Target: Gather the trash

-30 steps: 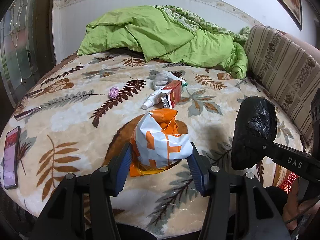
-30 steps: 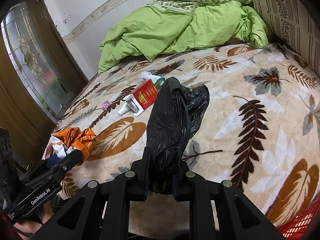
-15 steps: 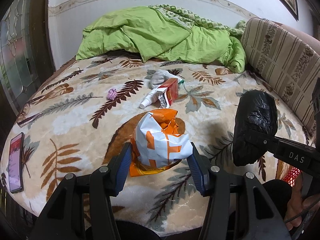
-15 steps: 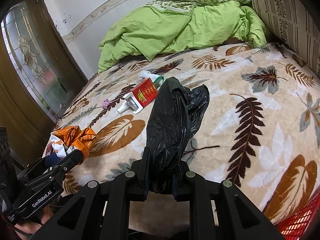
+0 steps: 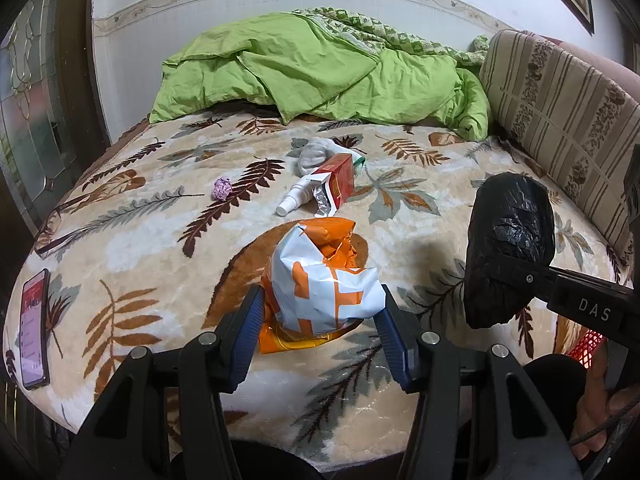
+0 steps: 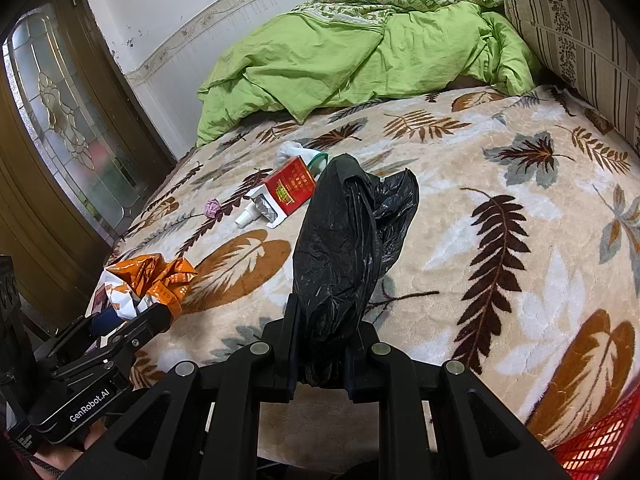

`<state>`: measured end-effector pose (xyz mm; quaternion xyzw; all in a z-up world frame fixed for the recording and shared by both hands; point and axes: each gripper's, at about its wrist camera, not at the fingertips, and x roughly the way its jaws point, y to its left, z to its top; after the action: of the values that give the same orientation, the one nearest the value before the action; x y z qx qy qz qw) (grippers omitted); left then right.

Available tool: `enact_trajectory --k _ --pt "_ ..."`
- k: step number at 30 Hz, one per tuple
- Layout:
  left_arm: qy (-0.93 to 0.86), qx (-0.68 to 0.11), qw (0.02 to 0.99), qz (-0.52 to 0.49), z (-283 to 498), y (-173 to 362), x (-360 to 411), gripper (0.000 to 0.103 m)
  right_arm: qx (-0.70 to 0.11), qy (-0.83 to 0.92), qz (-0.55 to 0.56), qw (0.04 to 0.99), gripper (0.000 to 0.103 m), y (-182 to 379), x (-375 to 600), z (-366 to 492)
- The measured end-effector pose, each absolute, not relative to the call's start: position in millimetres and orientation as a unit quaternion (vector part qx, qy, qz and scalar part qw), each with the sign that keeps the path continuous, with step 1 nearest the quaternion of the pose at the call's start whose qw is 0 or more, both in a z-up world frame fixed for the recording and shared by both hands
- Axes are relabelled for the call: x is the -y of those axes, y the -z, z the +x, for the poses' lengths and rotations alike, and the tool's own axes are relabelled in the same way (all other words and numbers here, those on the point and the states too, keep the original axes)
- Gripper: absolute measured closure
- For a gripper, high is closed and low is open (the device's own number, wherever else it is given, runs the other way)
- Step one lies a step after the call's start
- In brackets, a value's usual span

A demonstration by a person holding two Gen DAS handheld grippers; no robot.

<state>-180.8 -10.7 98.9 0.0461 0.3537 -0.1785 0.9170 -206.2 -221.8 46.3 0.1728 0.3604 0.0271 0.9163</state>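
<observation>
A crumpled orange-and-white snack bag point(image 5: 320, 280) sits between the blue pads of my left gripper point(image 5: 320, 300), which is shut on it just over the bed's near edge. The right wrist view shows that bag point(image 6: 148, 276) at the lower left. My right gripper point(image 6: 324, 336) is shut on a black trash bag point(image 6: 348, 232) that stands up from its jaws; it also shows in the left wrist view point(image 5: 508, 252). Farther up the blanket lie a red cigarette box point(image 5: 338, 182), a small white bottle point(image 5: 294, 200), a purple paper wad point(image 5: 223, 189) and a grey-white bundle point(image 5: 316, 152).
A phone point(image 5: 34, 344) lies at the bed's left edge. A green duvet point(image 5: 320, 76) is heaped at the far end and a striped cushion point(image 5: 560, 108) runs along the right side. A red basket point(image 6: 600, 448) sits at the lower right, a glazed door point(image 6: 60, 128) at the left.
The left wrist view has shifted very slightly, with the snack bag still in the jaws. The right gripper and the black bag have held still.
</observation>
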Motion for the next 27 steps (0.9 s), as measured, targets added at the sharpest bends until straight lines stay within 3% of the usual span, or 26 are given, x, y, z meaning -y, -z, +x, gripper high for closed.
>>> enact_trajectory --k 27 --pt "0.183 -0.359 0.914 0.045 -182.3 -94.0 15.9 0.049 -0.361 -0.028 0.173 0.916 0.085 -46.2 221.5 -206.0"
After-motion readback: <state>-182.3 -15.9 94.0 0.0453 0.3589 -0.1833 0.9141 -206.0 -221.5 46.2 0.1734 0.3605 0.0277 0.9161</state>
